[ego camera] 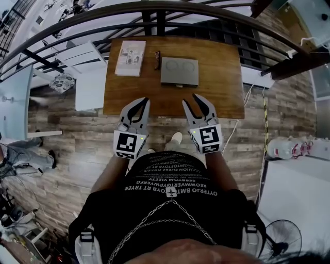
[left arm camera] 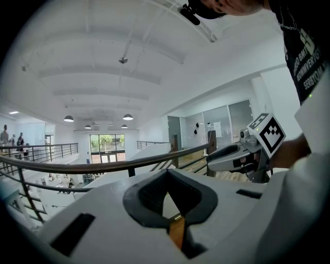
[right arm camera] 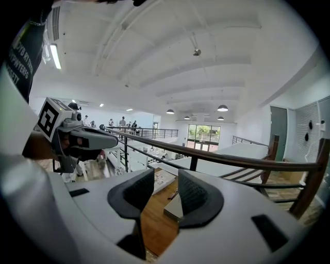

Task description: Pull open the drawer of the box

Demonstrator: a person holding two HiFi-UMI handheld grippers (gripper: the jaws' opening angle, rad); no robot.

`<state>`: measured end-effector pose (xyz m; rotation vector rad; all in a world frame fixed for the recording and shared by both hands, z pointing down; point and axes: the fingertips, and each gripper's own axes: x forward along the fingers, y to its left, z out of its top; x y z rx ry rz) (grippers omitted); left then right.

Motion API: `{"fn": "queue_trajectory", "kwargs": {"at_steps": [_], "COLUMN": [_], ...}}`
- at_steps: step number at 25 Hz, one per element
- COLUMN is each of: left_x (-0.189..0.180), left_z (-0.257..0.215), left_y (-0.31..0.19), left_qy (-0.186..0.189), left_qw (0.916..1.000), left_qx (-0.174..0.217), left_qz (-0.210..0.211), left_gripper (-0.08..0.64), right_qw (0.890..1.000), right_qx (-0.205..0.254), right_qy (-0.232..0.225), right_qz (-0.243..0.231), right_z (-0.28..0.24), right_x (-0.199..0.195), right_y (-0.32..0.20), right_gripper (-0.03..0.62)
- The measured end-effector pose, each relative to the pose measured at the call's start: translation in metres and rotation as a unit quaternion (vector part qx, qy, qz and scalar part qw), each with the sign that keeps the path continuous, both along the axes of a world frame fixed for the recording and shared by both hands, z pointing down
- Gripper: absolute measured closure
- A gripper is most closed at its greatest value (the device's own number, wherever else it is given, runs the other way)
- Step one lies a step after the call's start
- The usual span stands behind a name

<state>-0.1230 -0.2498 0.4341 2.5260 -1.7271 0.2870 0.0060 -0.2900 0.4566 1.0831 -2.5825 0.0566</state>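
Observation:
A flat grey box (ego camera: 179, 71) lies on the far half of a wooden table (ego camera: 221, 93); I cannot make out its drawer from above. Both grippers hover side by side over the table's near edge, well short of the box. My left gripper (ego camera: 139, 104) has its fingertips together with nothing between them, and its own view shows the left gripper (left arm camera: 166, 172) pads meeting at the tip. My right gripper (ego camera: 192, 100) stands open and empty. In the right gripper view the box (right arm camera: 173, 206) shows through the gap of the right gripper (right arm camera: 166, 178).
A magazine (ego camera: 130, 58) and a pair of glasses (ego camera: 157, 60) lie left of the box. A dark curved railing (ego camera: 154, 10) runs just beyond the table. White furniture (ego camera: 90, 77) stands at the left, and a fan (ego camera: 283, 240) at the lower right.

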Motion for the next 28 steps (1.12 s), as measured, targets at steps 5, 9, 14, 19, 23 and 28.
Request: {"fn": "queue_trajectory", "kwargs": {"at_steps": [5,9,14,19,23,28], "left_x": [0.012,0.026,0.034,0.038,0.038,0.049], "left_z": [-0.001,-0.004,0.000,0.000,0.002,0.000], "left_y": [-0.013,-0.025,-0.037,-0.052,-0.060,-0.067], "left_qy": [-0.001,-0.003,-0.006,-0.010,-0.010,-0.014], "left_qw": [1.0000,1.0000,0.9998,0.9992,0.9984,0.9980], "left_qx": [-0.004,0.003,-0.004,-0.003,-0.006,-0.001], "left_qz": [0.002,0.000,-0.017,-0.039,-0.055,-0.061], "left_gripper": [0.554,0.554,0.554,0.554,0.554,0.554], "right_qw": [1.000,1.000,1.000,1.000,1.000,1.000], "right_qx": [-0.001,0.002,-0.004,-0.004,-0.009,-0.015], "right_qy": [-0.002,-0.005,-0.003,-0.005,0.001,0.011], "right_qz": [-0.007,-0.014,-0.027,-0.025,-0.015,-0.007], "right_z": [-0.001,-0.002,0.005,0.012,0.022,0.036], "right_x": [0.005,0.014,0.026,0.044,0.063,0.087], "right_y": [-0.012,-0.026,-0.045,-0.074,-0.094,-0.109], "right_gripper": [0.454,0.454,0.454,0.454,0.454,0.454]}}
